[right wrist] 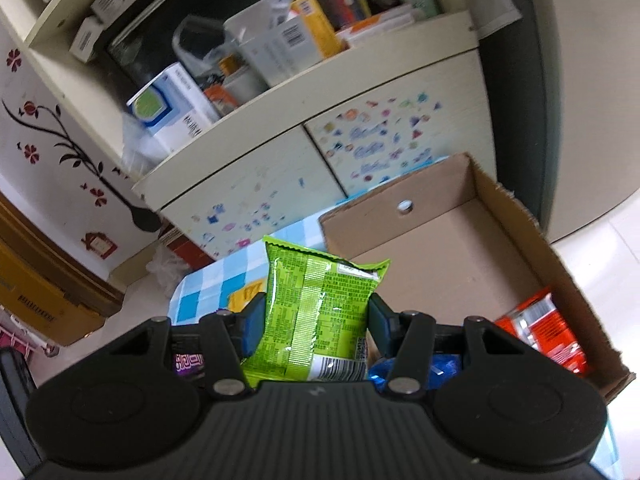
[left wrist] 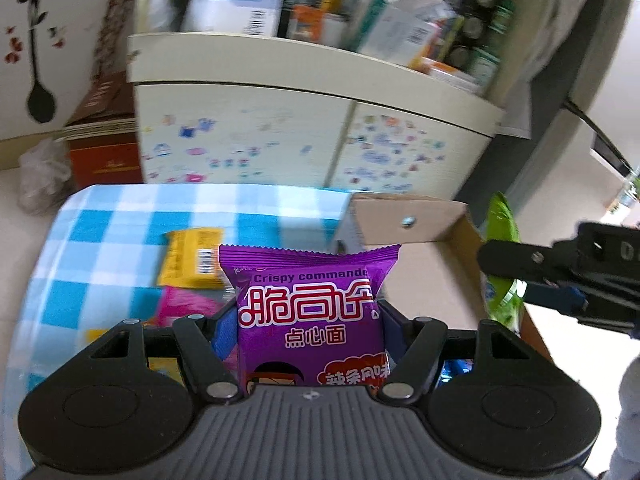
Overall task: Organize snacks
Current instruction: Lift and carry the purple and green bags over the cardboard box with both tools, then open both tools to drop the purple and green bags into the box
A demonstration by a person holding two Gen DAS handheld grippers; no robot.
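Note:
My left gripper is shut on a purple snack packet, held upright above the checkered cloth. My right gripper is shut on a green snack packet, held over the near left edge of the open cardboard box. In the left wrist view the right gripper shows at the right with the green packet beside the box. An orange-red packet and a blue packet lie inside the box. A yellow packet and a pink packet lie on the cloth.
The blue-and-white checkered cloth covers the table. A cream cabinet with stickers stands behind it, its shelf packed with boxes. A brown carton and a plastic bag sit on the floor at the left.

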